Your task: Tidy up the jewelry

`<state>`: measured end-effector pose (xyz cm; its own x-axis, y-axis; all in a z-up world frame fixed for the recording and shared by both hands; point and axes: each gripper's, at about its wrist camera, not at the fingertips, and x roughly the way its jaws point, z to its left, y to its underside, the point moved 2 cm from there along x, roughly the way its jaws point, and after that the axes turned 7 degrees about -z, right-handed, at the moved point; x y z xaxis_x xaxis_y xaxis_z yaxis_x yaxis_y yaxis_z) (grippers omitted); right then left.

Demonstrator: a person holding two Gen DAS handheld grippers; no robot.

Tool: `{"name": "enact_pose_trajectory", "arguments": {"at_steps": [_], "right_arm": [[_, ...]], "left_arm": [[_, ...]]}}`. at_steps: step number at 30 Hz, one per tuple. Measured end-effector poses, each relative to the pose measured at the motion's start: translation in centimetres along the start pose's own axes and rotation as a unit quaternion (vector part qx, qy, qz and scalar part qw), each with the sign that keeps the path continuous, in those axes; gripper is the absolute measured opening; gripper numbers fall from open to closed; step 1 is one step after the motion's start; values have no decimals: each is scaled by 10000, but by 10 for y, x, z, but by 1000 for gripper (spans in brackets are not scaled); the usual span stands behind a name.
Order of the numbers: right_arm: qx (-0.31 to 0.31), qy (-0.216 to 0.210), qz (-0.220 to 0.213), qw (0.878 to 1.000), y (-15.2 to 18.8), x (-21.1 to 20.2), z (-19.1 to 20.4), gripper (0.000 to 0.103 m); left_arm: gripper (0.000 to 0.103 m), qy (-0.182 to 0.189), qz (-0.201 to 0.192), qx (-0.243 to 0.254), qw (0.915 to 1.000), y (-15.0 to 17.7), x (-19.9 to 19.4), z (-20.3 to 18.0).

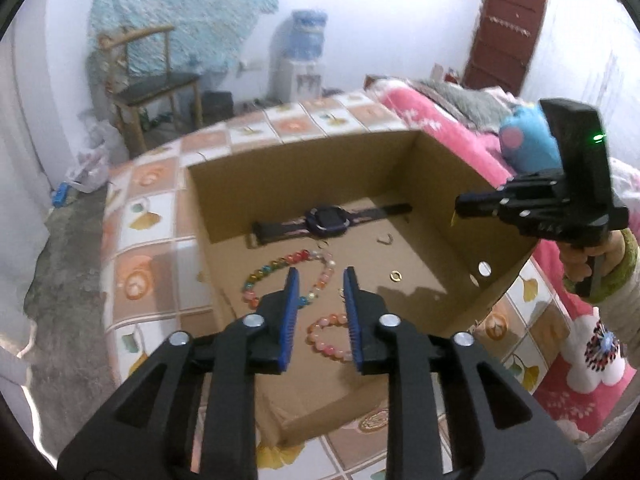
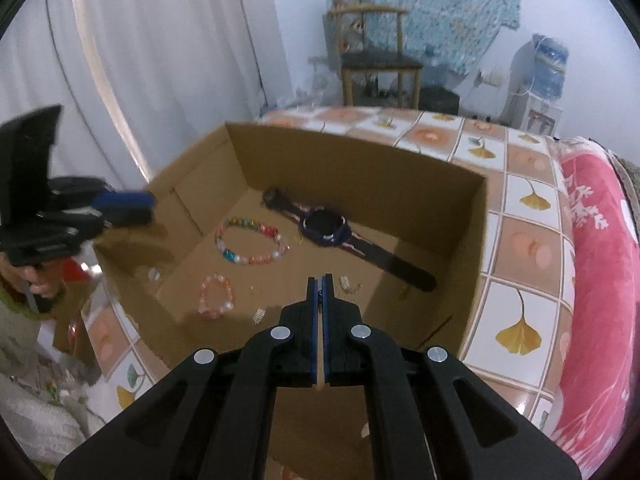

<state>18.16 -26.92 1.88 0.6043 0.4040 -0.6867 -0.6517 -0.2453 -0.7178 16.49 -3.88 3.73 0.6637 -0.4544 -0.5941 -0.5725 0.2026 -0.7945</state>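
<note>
Cardboard makes up the biggest thing here: an open box (image 1: 436,184) standing on a tiled tabletop (image 1: 148,208), with all the jewelry lying loose on its floor. Largest inside is a dark watch (image 1: 326,219) stretched flat along the far wall. In front of it lies a multicoloured bead bracelet (image 2: 250,242), and nearer the open front a smaller pink bead bracelet (image 2: 216,295). Tiny pieces are scattered around them: a small gold ring (image 1: 396,276) and some pale clips I cannot identify.

Nothing is held, so this looks like the approach to a first pick. The left gripper (image 1: 321,280) points down into the box, tilted forward over the two bracelets, its blue jaws apart with only air between them. The right gripper (image 2: 319,284) hangs over the box's near middle, also angled downward, its jaws pressed together on nothing.

The next move probably calls for the left gripper to sink lower and straddle one strand of the pink bracelet before closing; beads roll, so a square, gentle pinch matters. The right would need to open before it can help.
</note>
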Motion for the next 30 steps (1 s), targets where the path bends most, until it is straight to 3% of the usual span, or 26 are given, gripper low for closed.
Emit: {"name": "enact_pose_trajectory", "arguments": {"at_steps": [5, 8, 12, 15, 21, 23, 27, 30], "right_arm": [[-190, 428, 573, 9973, -2, 25, 4, 4], [-207, 684, 679, 9951, -3, 30, 2, 5], [-1, 771, 471, 9959, -7, 15, 0, 6], [280, 755, 54, 9967, -11, -16, 3, 10], [849, 697, -1121, 9876, 4, -100, 31, 41], [1026, 666, -1450, 9818, 17, -123, 42, 59], [1210, 992, -1639, 9740, 49, -144, 69, 81], [1353, 1329, -1510, 9702, 69, -141, 81, 86]], "left_arm": [[54, -181, -372, -201, 9989, 11, -25, 5], [68, -426, -543, -273, 9972, 21, -38, 8], [74, -422, -639, -522, 9957, 31, -51, 13], [79, -571, -749, -521, 9942, 35, -62, 10], [92, -873, -1231, -355, 9879, 36, -89, -12], [95, -1009, -1342, -317, 9853, 37, -96, -22], [95, -1212, -1454, -365, 9812, 38, -104, -37], [95, -1518, -1428, -426, 9771, 40, -104, -46]]}}
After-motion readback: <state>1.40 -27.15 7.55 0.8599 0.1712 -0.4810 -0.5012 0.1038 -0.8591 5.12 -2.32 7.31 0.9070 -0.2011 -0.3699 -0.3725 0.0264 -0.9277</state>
